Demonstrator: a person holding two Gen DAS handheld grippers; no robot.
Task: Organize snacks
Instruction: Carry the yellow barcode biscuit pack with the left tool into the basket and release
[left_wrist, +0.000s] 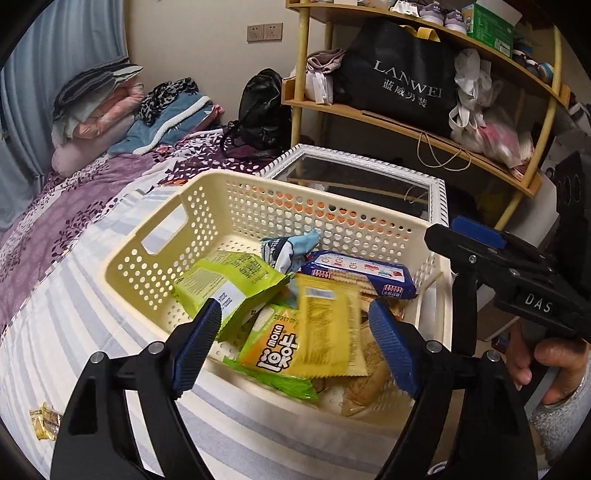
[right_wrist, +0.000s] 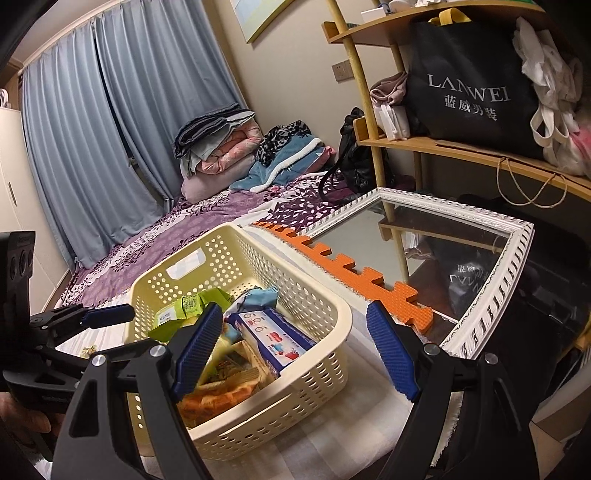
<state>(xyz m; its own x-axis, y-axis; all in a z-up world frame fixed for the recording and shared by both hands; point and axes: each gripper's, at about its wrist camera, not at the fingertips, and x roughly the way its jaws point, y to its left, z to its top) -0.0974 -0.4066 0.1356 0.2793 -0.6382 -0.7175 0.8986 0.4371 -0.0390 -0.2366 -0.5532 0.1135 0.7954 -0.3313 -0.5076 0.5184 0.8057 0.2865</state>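
The left gripper (left_wrist: 295, 347) hangs spread above the cream basket (left_wrist: 207, 206), a blurred yellow packet (left_wrist: 328, 325) loose between its pads and over the heaped snacks, so lift straight clear without snagging it, while the right gripper (right_wrist: 295, 350) waits open beside the basket.

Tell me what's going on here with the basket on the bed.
A person holding a gripper in each hand is sorting snacks into a cream basket on the bed. The left gripper is open over the basket, and a blurred yellow packet between its jaws looks just released. The right gripper is open and empty beside it. One small wrapped snack lies on the sheet.
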